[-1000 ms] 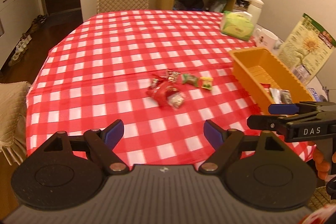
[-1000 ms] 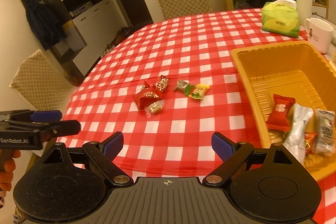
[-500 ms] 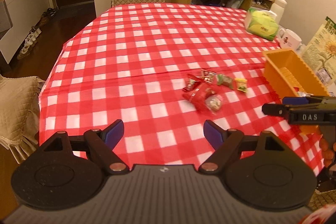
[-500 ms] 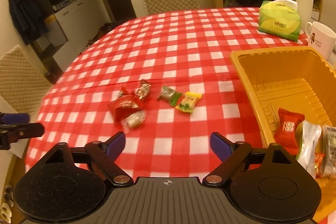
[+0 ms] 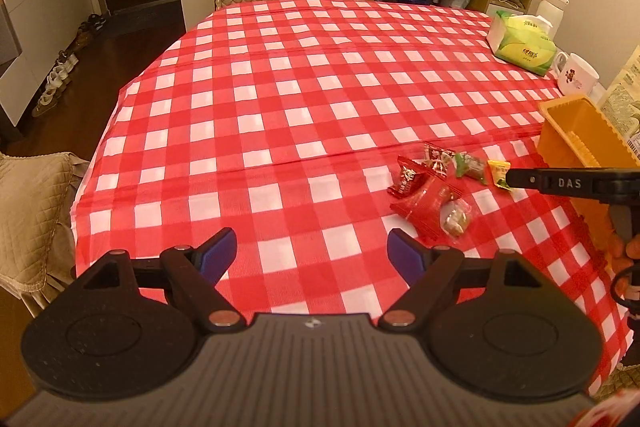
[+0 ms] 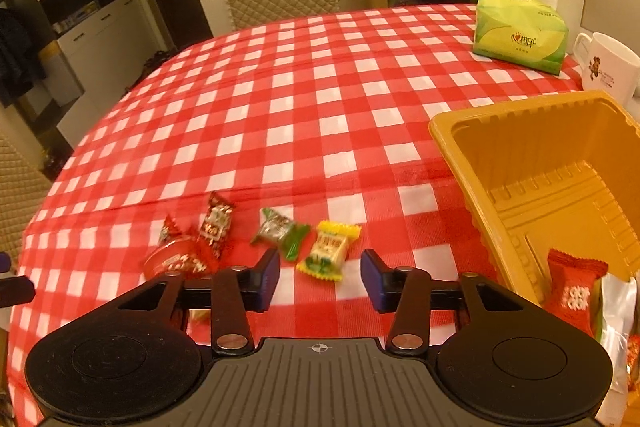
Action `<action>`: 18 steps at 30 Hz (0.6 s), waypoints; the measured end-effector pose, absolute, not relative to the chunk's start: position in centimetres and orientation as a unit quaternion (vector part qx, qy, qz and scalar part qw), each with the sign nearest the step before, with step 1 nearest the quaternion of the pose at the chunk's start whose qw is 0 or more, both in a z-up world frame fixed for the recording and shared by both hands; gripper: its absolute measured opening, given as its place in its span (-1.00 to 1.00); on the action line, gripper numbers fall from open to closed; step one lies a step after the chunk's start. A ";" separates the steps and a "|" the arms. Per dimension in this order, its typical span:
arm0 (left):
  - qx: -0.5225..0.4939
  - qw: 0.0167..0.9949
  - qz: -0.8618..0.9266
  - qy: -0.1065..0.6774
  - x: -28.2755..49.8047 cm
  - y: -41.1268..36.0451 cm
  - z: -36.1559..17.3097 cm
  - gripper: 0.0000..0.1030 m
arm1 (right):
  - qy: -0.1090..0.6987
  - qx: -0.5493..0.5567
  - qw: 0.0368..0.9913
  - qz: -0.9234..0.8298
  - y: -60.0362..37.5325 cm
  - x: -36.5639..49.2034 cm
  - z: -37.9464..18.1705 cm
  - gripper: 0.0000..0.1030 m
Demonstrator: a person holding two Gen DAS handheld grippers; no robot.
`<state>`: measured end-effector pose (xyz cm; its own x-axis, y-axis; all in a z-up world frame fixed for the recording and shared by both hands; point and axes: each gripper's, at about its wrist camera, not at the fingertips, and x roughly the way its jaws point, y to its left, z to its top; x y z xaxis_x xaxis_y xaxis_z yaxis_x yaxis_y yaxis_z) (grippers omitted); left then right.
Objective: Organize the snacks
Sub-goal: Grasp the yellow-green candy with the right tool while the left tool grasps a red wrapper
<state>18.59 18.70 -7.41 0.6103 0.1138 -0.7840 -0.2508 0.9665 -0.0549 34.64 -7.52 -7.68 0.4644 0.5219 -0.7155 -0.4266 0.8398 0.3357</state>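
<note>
Now the yellow snack lies on the desk at lower centre, just beyond the gap of the right gripper, whose fingers stand apart, holding nothing. The left gripper has wide, empty fingers; the snacks lie to their upper right.

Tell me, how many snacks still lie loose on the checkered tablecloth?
6, clustered beside the orange tray: small red candy, red-and-white candy, green candy, yellow candy, large red packet, clear-wrapped sweet. Others may hide underneath the packet.
</note>
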 end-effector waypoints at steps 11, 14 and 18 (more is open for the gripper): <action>-0.078 0.893 0.087 0.435 19.9 19.2 -8.1 0.52 | 0.447 0.053 0.856 0.253 -5.9 36.2 -9.0 -0.44; -0.077 0.893 0.082 0.436 20.1 19.1 -8.2 0.51 | 0.451 0.050 0.856 0.249 -5.7 36.4 -9.4 -0.48; -0.073 0.894 0.072 0.436 20.6 18.8 -8.3 0.49 | 0.448 0.041 0.859 0.246 -5.4 36.3 -9.7 -0.55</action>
<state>20.55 18.77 -8.34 0.6101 0.0649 -0.7896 -0.1913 0.9792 -0.0673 36.34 -5.43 -9.69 0.4778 0.4585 -0.7494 -0.3853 0.8760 0.2903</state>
